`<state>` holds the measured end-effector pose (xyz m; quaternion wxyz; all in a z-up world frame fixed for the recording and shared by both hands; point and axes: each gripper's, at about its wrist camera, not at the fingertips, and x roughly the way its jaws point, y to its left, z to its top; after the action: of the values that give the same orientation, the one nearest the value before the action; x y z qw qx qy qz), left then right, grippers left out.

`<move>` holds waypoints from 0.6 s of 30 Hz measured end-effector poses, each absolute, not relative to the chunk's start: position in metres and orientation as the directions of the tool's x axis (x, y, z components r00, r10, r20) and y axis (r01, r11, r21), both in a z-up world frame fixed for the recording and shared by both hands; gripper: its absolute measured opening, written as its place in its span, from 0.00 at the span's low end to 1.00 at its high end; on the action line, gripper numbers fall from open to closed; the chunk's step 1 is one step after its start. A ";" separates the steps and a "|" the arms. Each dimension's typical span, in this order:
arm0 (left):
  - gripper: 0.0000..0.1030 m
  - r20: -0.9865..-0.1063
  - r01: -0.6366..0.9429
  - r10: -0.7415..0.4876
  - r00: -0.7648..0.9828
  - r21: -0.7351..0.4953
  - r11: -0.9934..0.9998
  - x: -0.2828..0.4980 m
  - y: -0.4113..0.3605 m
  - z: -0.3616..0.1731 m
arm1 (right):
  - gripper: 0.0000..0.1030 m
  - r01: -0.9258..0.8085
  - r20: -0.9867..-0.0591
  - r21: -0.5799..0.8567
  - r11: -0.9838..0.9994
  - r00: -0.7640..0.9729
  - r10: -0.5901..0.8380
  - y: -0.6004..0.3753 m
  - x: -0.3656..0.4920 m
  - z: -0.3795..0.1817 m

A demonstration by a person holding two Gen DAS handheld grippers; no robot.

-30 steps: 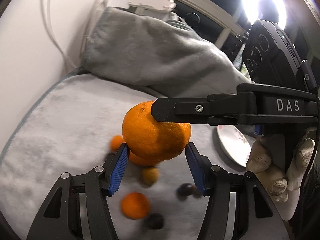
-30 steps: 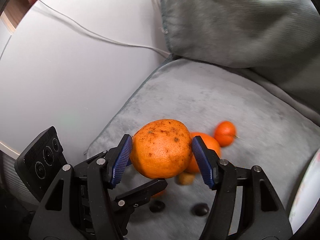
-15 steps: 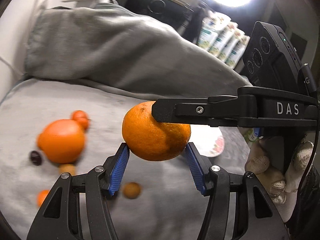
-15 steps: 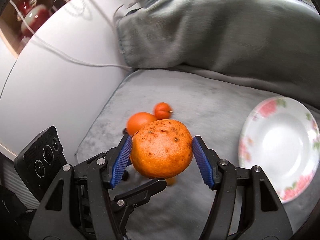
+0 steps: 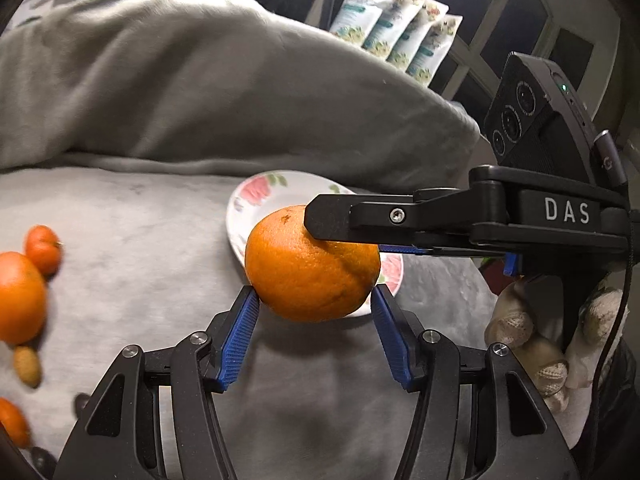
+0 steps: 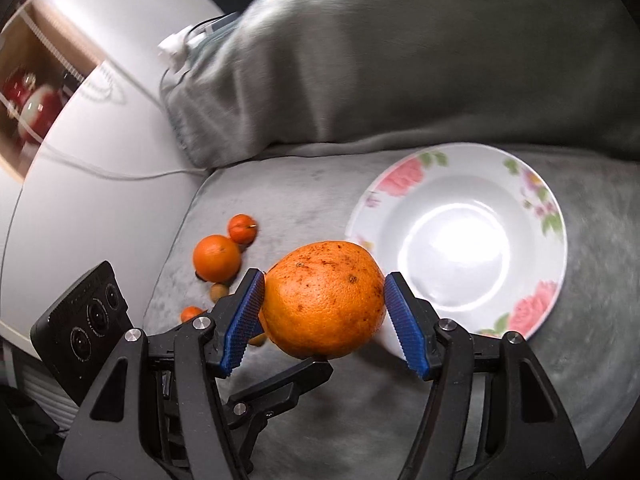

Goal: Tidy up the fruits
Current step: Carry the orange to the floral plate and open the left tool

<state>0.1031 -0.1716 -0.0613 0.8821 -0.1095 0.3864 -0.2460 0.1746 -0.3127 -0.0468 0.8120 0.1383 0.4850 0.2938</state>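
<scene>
Both grippers are shut on one big orange [image 5: 312,264], held in the air above the grey cloth. My left gripper [image 5: 314,308] pinches it from below between its blue pads. My right gripper [image 6: 324,300] grips the same orange [image 6: 324,300] from the sides and shows as a black finger [image 5: 360,218] in the left wrist view. A white plate with pink flowers [image 6: 532,200] lies empty on the cloth just beyond and right of the orange; it also shows in the left wrist view [image 5: 260,192].
Loose fruit lies on the cloth at left: a second orange [image 6: 216,258], a small tangerine [image 6: 241,229], small brownish and dark fruits [image 5: 27,366]. A bunched grey blanket [image 6: 400,60] rises behind the plate. A white wall [image 6: 80,200] with a cable is at left.
Both grippers have carried the orange to the right, away from the loose fruit. The plate has come into full view under and beyond the orange. Both grips are unchanged.
</scene>
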 end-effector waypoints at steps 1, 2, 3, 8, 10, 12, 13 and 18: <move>0.56 -0.633 0.351 -0.519 0.574 -0.382 0.855 0.106 -0.176 -0.063 | 0.64 -0.333 -0.705 0.516 0.789 0.358 0.612 -0.317 0.175 -0.050; 0.56 -0.640 0.354 -0.519 0.567 -0.380 0.855 0.108 -0.179 -0.065 | 0.64 -0.324 -0.706 0.522 0.789 0.356 0.613 -0.321 0.175 -0.053; 0.56 -0.645 0.355 -0.520 0.560 -0.381 0.854 0.109 -0.181 -0.067 | 0.64 -0.316 -0.707 0.524 0.791 0.356 0.611 -0.325 0.176 -0.056; 0.54 -0.650 0.364 -0.518 0.556 -0.370 0.855 0.113 -0.191 -0.068 | 0.64 -0.289 -0.703 0.540 0.791 0.362 0.612 -0.337 0.179 -0.063; 0.53 -0.643 0.373 -0.516 0.567 -0.358 0.856 0.111 -0.192 -0.064 | 0.64 -0.278 -0.694 0.535 0.798 0.395 0.602 -0.342 0.179 -0.058; 0.53 -0.631 0.374 -0.507 0.588 -0.344 0.862 0.106 -0.188 -0.058 | 0.72 -0.273 -0.690 0.507 0.818 0.440 0.575 -0.348 0.178 -0.050; 0.53 -0.629 0.372 -0.505 0.591 -0.342 0.863 0.105 -0.185 -0.057 | 0.79 -0.266 -0.687 0.493 0.828 0.465 0.558 -0.351 0.177 -0.045; 0.56 -0.629 0.379 -0.500 0.596 -0.329 0.865 0.099 -0.175 -0.053 | 0.83 -0.263 -0.652 0.476 0.839 0.535 0.538 -0.365 0.170 -0.031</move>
<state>0.0988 -0.1747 -0.0528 0.8895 -0.0807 0.3758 -0.2469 0.1700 -0.3649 -0.0306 0.8609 0.1624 0.4224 0.2327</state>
